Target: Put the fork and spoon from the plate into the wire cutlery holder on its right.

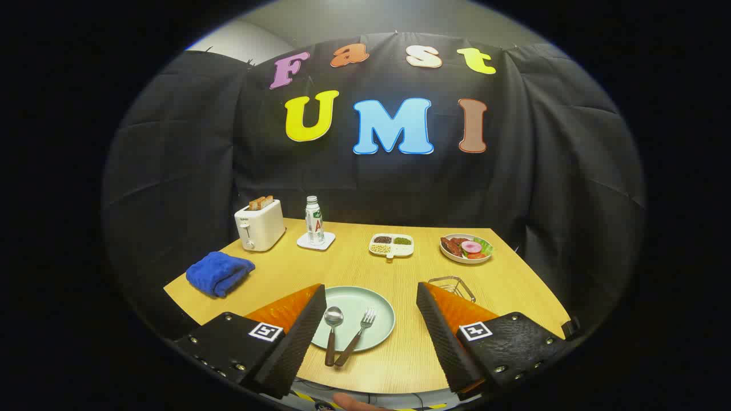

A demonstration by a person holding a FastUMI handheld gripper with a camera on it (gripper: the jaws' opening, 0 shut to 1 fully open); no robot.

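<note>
Hand-held gripper wide open, empty — above plate; drop onto fork handle, pinch squarely, avoiding spoon.

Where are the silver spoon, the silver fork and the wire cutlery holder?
Silver spoon with dark handle (333, 315), gripper view, on its bowl.
Silver fork with dark handle (368, 315), gripper view, on its tines.
Wire cutlery holder (451, 280), gripper view, on its rim.
</note>
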